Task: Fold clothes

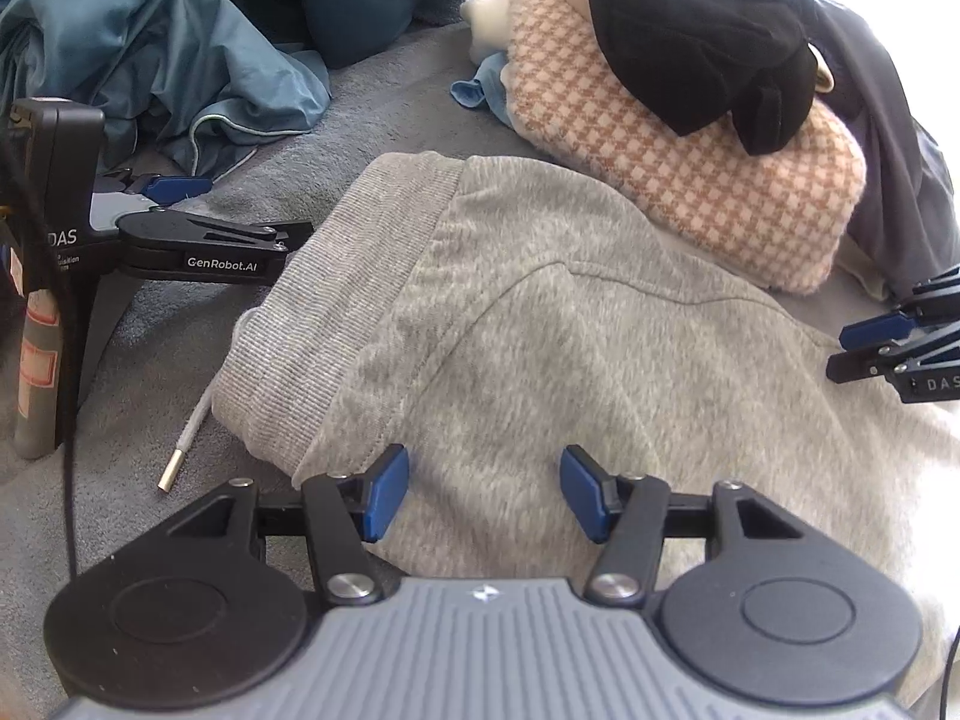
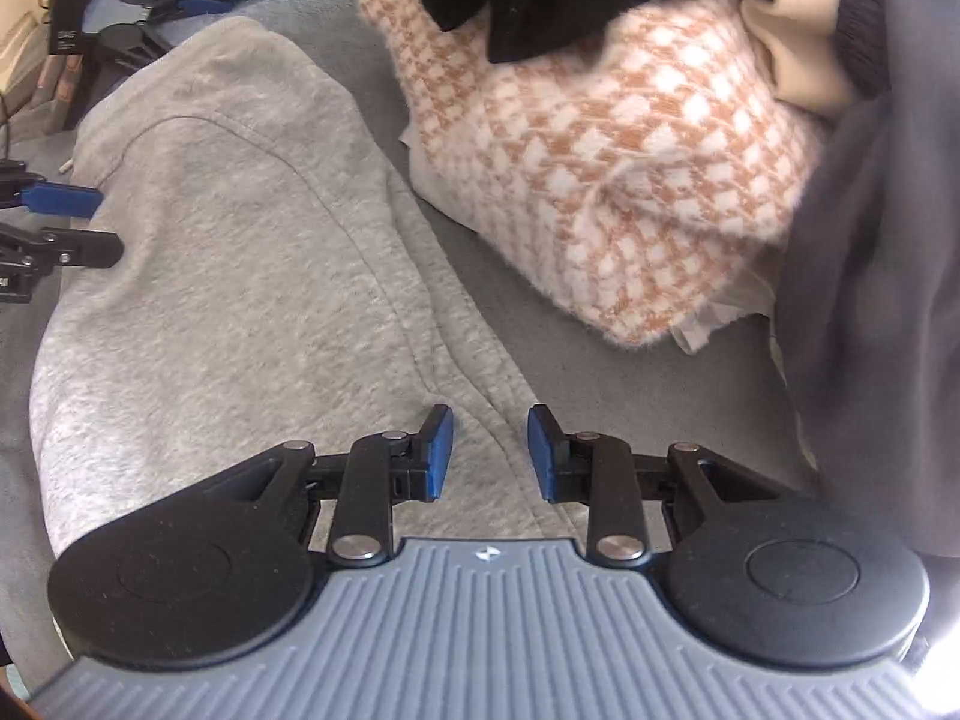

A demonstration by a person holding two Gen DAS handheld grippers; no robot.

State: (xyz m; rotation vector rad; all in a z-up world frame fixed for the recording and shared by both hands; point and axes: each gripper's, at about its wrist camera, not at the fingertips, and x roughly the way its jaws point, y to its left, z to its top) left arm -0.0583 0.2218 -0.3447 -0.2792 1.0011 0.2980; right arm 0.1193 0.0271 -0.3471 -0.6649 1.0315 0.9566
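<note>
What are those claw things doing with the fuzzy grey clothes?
A person is folding laundry with two hand-held grippers. Both the left gripper and the right gripper hover open over the grey sweatpants on the bed, gripping nothing. A checked sweater waits behind.

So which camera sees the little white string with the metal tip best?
The left wrist view: the drawstring lies in plain sight beside the grey sweatpants' waistband. The right wrist view shows only a tiny bit of it, far off.
</note>
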